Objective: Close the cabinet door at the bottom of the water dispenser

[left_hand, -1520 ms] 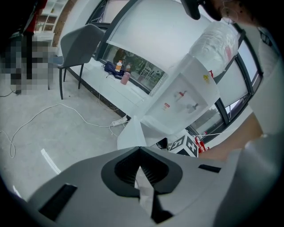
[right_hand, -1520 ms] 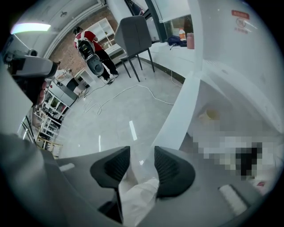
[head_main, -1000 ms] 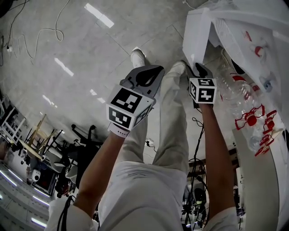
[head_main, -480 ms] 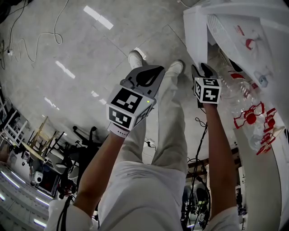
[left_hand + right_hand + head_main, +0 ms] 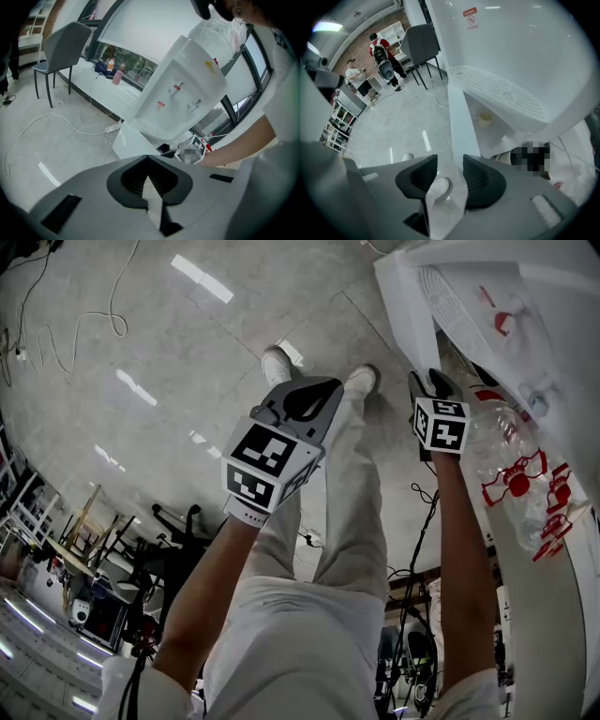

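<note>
The white water dispenser (image 5: 525,315) stands at the upper right of the head view, a clear bottle (image 5: 506,456) with red print on top. Its bottom cabinet door (image 5: 403,306) hangs open toward me. My right gripper (image 5: 429,385) is at the door's free edge, jaws open. In the right gripper view the door (image 5: 461,122) runs down to the gap between the right gripper (image 5: 450,171) pads; whether they touch it I cannot tell. A cup (image 5: 485,119) sits inside the cabinet. My left gripper (image 5: 305,399) hangs shut and empty over my legs; the left gripper (image 5: 147,159) faces the dispenser (image 5: 183,89).
My legs and white shoes (image 5: 281,362) stand on the grey tiled floor just left of the door. Cables (image 5: 94,306) trail on the floor at far left. A grey chair (image 5: 61,47) and a power strip (image 5: 112,127) sit beside the dispenser. People (image 5: 379,51) stand far off by shelves.
My right gripper has shifted right, toward the dispenser, and the door's edge has swung the same way with it. The left gripper has stayed put.
</note>
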The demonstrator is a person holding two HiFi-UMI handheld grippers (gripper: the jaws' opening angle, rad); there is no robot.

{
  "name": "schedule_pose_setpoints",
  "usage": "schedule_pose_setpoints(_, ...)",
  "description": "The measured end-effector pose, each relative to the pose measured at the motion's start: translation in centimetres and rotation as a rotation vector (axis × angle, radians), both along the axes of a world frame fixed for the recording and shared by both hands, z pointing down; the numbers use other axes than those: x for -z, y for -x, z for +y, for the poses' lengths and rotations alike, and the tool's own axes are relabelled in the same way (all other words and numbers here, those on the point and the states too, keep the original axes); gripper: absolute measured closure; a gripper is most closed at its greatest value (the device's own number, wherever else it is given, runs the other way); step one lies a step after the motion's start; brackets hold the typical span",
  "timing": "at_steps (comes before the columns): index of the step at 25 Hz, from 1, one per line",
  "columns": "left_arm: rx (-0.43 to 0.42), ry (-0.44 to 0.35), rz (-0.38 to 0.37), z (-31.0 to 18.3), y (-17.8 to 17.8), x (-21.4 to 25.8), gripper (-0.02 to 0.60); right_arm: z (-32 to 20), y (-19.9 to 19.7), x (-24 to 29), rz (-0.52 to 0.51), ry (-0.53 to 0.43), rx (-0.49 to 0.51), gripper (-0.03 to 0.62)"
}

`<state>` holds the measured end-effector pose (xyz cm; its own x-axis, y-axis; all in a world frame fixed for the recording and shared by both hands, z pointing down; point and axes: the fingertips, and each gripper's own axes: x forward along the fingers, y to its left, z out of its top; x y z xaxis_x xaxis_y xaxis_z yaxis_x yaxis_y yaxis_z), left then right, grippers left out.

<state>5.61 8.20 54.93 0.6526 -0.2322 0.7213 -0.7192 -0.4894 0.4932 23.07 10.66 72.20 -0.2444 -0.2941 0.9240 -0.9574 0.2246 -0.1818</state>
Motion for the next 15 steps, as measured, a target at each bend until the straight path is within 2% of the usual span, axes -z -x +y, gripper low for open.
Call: schedule_pose_setpoints(15,-0.022,0.009,-0.003,0.4,-1.0,-0.1,0.575,-1.8,-4.8,0.0,0.060,-0.029,-0.062,0.413)
